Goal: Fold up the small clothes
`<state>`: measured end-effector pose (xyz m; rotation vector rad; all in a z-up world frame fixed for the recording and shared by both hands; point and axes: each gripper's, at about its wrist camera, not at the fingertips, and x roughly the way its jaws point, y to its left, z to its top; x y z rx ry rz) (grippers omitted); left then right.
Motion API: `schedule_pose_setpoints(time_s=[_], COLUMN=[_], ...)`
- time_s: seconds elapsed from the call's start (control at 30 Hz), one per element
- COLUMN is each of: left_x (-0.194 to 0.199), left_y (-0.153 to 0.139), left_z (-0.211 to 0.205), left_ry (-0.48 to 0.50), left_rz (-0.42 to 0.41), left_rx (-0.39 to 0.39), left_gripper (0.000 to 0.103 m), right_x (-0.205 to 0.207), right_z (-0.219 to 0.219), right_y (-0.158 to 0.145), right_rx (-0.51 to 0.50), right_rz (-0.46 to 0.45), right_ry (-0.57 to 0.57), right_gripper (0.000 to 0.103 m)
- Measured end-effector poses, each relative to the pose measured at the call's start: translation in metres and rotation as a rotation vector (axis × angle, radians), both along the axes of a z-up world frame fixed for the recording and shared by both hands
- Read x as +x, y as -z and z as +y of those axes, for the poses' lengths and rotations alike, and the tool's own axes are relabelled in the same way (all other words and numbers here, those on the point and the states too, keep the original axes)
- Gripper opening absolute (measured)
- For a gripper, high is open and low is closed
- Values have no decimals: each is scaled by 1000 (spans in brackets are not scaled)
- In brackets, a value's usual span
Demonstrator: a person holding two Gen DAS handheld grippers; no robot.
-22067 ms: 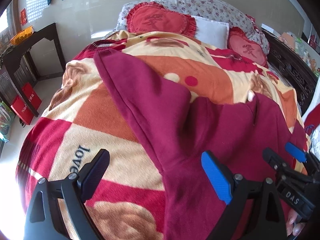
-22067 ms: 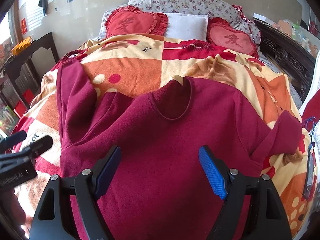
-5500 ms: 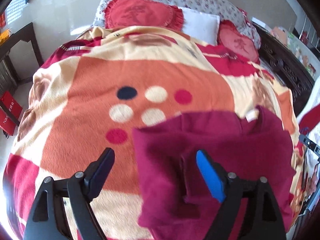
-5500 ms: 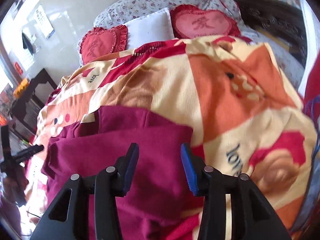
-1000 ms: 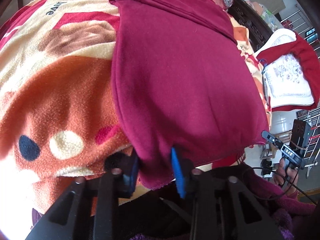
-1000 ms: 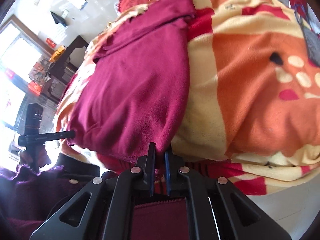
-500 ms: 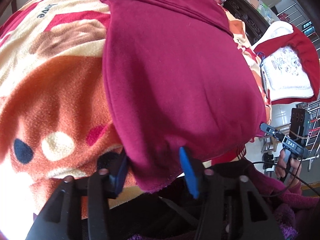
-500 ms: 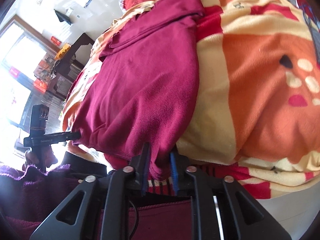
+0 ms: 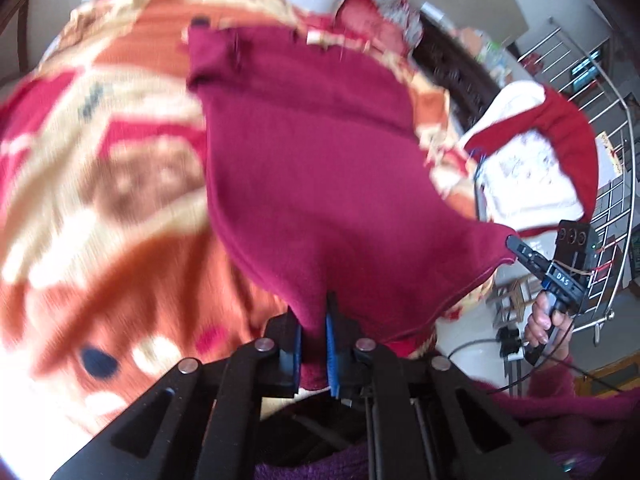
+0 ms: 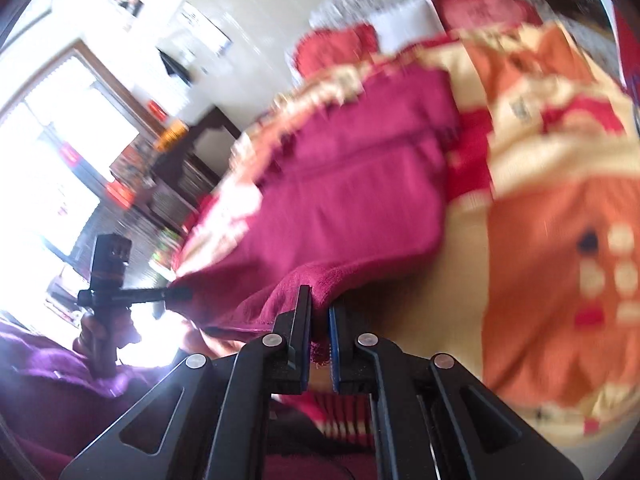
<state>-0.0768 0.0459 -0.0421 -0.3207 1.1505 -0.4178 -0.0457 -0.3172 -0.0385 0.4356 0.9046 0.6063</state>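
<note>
A dark red sweater point(image 9: 320, 152) lies lengthwise on the bed, sleeves folded in, its hem raised off the blanket. My left gripper point(image 9: 314, 332) is shut on the hem's left corner. My right gripper point(image 10: 319, 320) is shut on the hem's right corner point(image 10: 320, 280). Each gripper shows in the other view: the right one point(image 9: 520, 246) at the far corner, the left one point(image 10: 176, 292) likewise. The sweater point(image 10: 352, 184) stretches taut between them. Both views are motion-blurred.
The orange, cream and red blanket point(image 9: 100, 200) covers the bed. Heart cushions and a white pillow point(image 10: 400, 20) lie at the head. A red-and-white garment point(image 9: 540, 152) lies to the right. A dark side table point(image 10: 192, 160) stands at the left.
Both grippers have closed tighter on the hem corners and lifted the hem up from the bed edge. The views have swung up toward the head of the bed.
</note>
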Motion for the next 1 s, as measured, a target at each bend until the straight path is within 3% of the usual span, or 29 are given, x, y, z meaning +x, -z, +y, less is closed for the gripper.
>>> schedule_pose_setpoints(time_s=[0.17,0.37,0.6,0.83,0.93,1.0], left_x=[40,125,236,318,334,337], left_y=[-39,-57,-29,20,31,31], left_z=[14,15,13,22,20,20], left_ry=[-19,-46,-111,-191,-167,-132], left_rz=[-85,-160,-137,-74,-89,-82], left_rx=[-35,17,55,53,47,31], left_gripper=[10,10,10,10,15,28], right_x=[49,123,220,307,337,343], right_z=[8,16,26,33,30,24], right_y=[-26,-39,-36,6,28,32], right_rx=[-25,-51,-125,-145,-125,-93], right_rz=[-103,-149,-126,-30,32,48], right_ry=[15,70,150,201,219,212], right_gripper=[0,0,0,0,0,2])
